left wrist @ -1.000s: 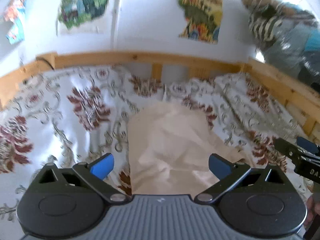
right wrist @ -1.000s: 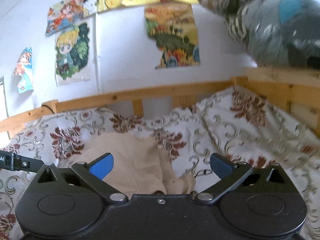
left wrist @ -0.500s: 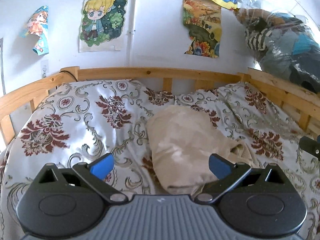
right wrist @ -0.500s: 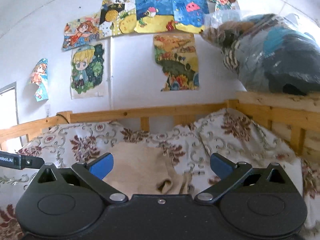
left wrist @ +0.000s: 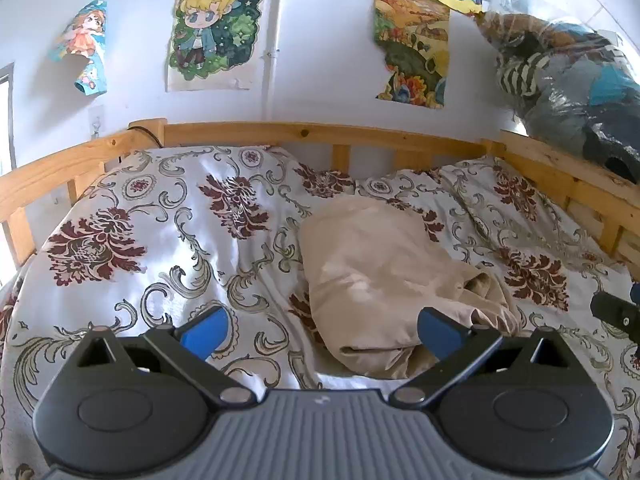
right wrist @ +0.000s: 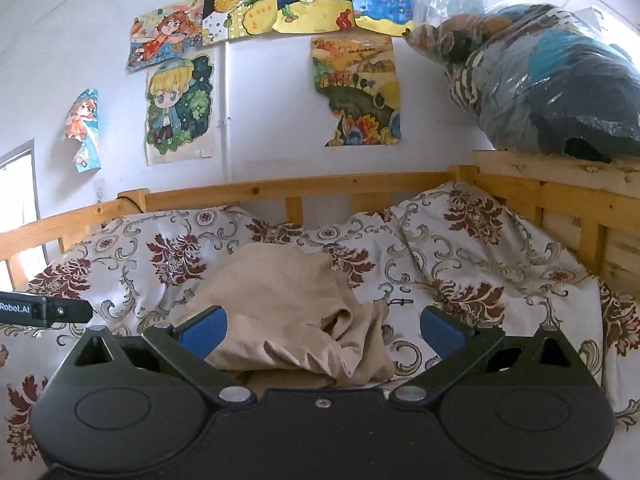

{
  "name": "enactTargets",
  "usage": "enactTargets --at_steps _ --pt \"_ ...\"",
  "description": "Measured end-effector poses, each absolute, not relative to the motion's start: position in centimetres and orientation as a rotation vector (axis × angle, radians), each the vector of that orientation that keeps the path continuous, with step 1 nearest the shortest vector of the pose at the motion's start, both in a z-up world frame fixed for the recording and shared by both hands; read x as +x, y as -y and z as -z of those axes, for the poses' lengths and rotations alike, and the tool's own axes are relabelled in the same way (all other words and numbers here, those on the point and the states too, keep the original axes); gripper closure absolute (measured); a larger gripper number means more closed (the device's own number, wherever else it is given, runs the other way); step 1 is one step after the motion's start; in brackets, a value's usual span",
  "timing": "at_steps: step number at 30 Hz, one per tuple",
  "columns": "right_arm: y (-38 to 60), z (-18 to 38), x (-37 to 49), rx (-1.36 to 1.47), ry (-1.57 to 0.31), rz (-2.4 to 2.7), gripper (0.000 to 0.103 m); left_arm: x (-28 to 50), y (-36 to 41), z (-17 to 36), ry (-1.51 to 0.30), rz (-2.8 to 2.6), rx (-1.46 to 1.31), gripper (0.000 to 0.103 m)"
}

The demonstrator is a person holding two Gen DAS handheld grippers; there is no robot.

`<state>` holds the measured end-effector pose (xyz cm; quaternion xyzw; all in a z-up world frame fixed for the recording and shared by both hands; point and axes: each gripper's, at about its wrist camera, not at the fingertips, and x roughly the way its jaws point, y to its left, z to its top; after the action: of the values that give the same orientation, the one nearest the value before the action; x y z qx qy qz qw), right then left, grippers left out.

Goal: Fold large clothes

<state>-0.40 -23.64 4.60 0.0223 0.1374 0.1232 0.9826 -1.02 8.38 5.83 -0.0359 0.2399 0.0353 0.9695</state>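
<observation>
Hovering with blue fingers spread wide and gripping nothing, the left hand-held gripper [left wrist: 322, 330] and the right hand-held gripper [right wrist: 322, 326] both face a beige garment [left wrist: 376, 272]. It lies roughly folded and rumpled on the floral bedspread [left wrist: 160, 240], clear of both. Wooden bed rails [left wrist: 320, 134] border the bedding; drawings [right wrist: 178, 108] hang on the wall.

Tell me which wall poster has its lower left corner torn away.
The landscape poster of orange and green hills, right of the white wall pipe. Its lower left edge is ragged; the blond cartoon character poster left of the pipe keeps square corners.
</observation>
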Motion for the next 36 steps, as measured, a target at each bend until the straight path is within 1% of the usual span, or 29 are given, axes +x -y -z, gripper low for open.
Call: enactTargets --at_steps 36 --pt "23.54 -3.90 0.16 0.046 -0.315 -0.247 0.001 -0.68 -8.68 -5.13 -0.521 -0.083 -0.105 0.001"
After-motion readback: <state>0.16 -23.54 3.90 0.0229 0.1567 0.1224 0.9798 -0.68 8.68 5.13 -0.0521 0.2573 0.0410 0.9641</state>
